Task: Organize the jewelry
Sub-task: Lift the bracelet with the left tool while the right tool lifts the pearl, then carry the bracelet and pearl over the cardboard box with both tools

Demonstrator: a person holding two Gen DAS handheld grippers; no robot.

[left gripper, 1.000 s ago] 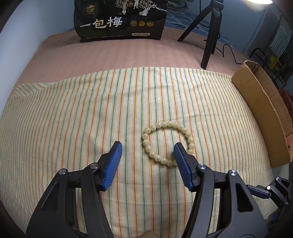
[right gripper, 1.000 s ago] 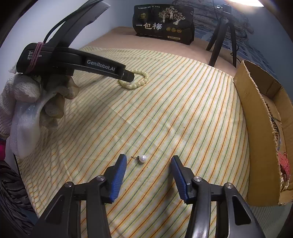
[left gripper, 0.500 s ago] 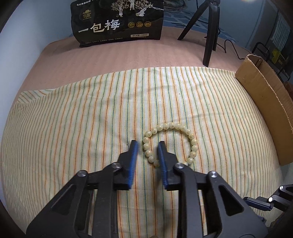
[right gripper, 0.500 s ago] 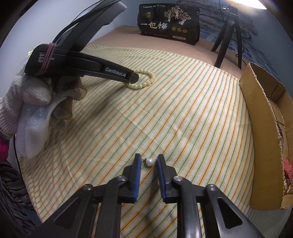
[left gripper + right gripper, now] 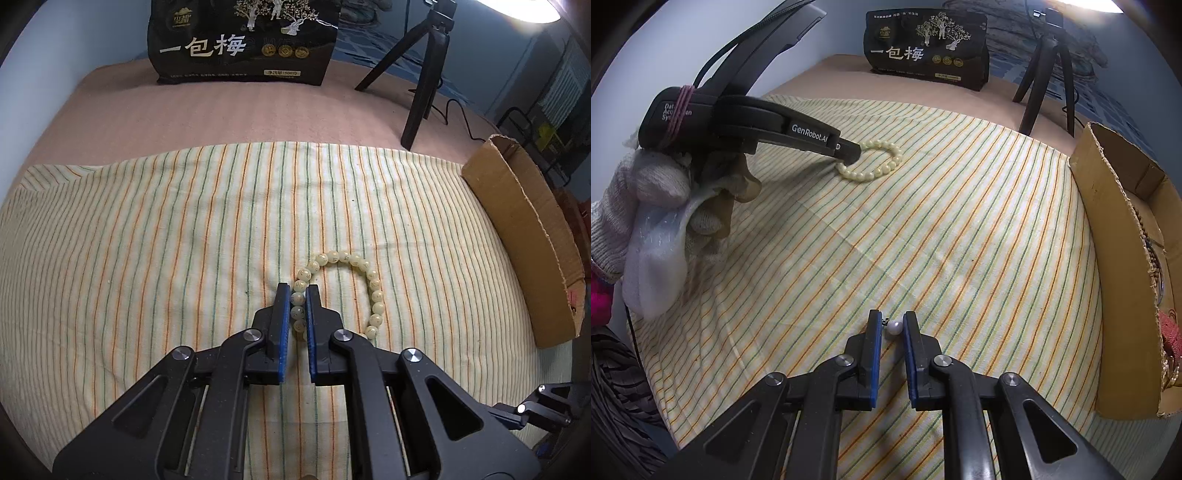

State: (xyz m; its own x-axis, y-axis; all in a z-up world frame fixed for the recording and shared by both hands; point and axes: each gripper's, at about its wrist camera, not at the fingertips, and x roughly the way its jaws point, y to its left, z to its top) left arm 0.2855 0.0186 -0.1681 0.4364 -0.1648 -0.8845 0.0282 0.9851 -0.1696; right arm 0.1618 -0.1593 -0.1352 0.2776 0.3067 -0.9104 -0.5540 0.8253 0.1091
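Both grippers clamped on jewelry, on the striped yellow cloth (image 5: 155, 240).
L gripper (image 5: 297, 295) pinched shut on near-left beads of the pale cream bead bracelet (image 5: 373, 284), rest of the loop flat on cloth. R gripper (image 5: 891, 326) closed on small white pearl earring (image 5: 894, 327) w/ pin, near cloth's front edge; brown cardboard box (image 5: 1108, 266) to the right.

Pinkish bed (image 5: 207, 110), spread over its near part with a yellow striped cloth (image 5: 147, 240). On the cloth, a pale bead bracelet (image 5: 354, 258) and a pearl earring (image 5: 894, 327). Far back, a black snack bag (image 5: 242, 40); far right, a tripod (image 5: 421, 74); right edge, a cardboard box (image 5: 524, 236).
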